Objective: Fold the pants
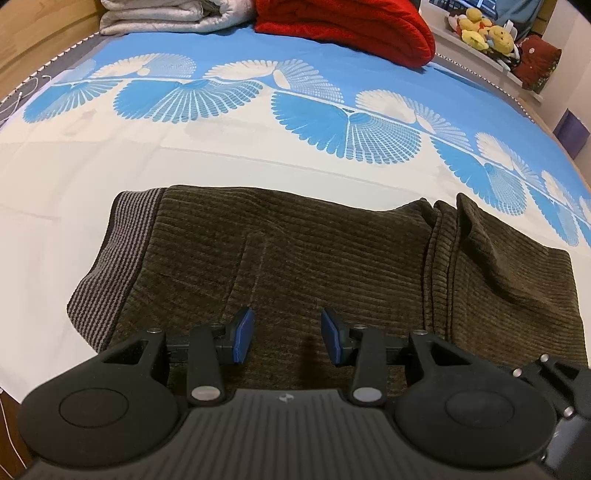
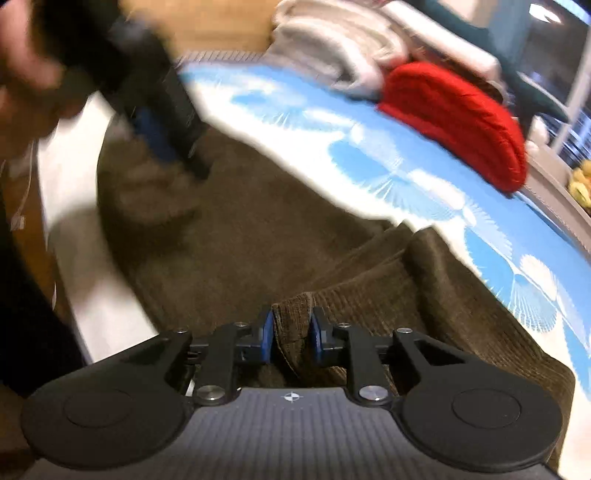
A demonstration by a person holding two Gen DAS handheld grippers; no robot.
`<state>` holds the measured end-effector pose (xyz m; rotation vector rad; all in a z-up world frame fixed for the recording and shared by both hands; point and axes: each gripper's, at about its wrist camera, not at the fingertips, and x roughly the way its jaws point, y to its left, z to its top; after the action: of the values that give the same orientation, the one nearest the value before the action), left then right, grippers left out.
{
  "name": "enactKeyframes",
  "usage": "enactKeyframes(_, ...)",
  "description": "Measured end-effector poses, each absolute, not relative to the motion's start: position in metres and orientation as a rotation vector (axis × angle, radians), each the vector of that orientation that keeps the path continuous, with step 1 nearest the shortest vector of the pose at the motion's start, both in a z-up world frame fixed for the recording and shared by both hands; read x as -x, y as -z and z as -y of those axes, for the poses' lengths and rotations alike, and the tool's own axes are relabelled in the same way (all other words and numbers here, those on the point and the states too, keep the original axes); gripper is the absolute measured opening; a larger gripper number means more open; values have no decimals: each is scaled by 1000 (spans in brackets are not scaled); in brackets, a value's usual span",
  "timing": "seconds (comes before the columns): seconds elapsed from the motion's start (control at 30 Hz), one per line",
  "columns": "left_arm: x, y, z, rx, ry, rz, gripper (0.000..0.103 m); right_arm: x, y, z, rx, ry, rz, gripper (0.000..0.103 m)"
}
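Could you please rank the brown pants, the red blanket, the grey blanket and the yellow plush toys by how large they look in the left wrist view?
1. Brown pants, nearest the camera.
2. Red blanket, cut off by the frame.
3. Grey blanket, also cut off, so unsure against the red.
4. Yellow plush toys.

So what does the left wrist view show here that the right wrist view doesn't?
Left wrist only: the pants' striped waistband and the left gripper open above the fabric. Right wrist only: the right gripper shut on a fold of the pants, though blurred. Both: pants, the blue-and-white bedsheet and red blanket.
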<state>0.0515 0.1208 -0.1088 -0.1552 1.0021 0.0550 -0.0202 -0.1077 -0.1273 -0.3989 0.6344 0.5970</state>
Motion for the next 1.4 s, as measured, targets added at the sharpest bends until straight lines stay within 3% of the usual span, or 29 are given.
enactKeyframes(0.03, -52, 109, -120, 154, -51, -1002, 45, 19, 130, 103, 408, -595, -636, 29)
enactKeyframes(0.23, -54, 109, -117, 143, -42, -1006, 45, 19, 133, 98, 455, -542, -631, 58)
enactKeyframes(0.5, -52, 109, -117, 143, -43, -1006, 45, 8, 131, 99, 366, -639, -728, 62)
enactKeyframes(0.63, -50, 109, -120, 147, -51, -1007, 45, 9, 140, 94, 434, -612, -711, 57)
enactKeyframes(0.7, -49, 108, -122, 151, -57, -1005, 45, 3, 138, 97, 421, -611, -716, 32)
enactKeyframes(0.77, -47, 108, -123, 161, -61, -1005, 45, -2, 123, 104, 387, -586, -693, 27)
enactKeyframes(0.93, -49, 105, -120, 168, -49, -995, 45, 19, 70, 127, 323, -622, -541, 26)
enactKeyframes(1.07, -55, 104, -109, 155, -27, -996, 45, 46, 126, 110, 528, -813, -696, 31)
enactKeyframes(1.13, -56, 104, -101, 152, -8, -1000, 45, 61, 140, 110, 609, -758, -647, 32)
enactKeyframes(1.4, -60, 104, -52, 88, 179, -991, 45, 41, 88, 235, 106, -539, -677, 36)
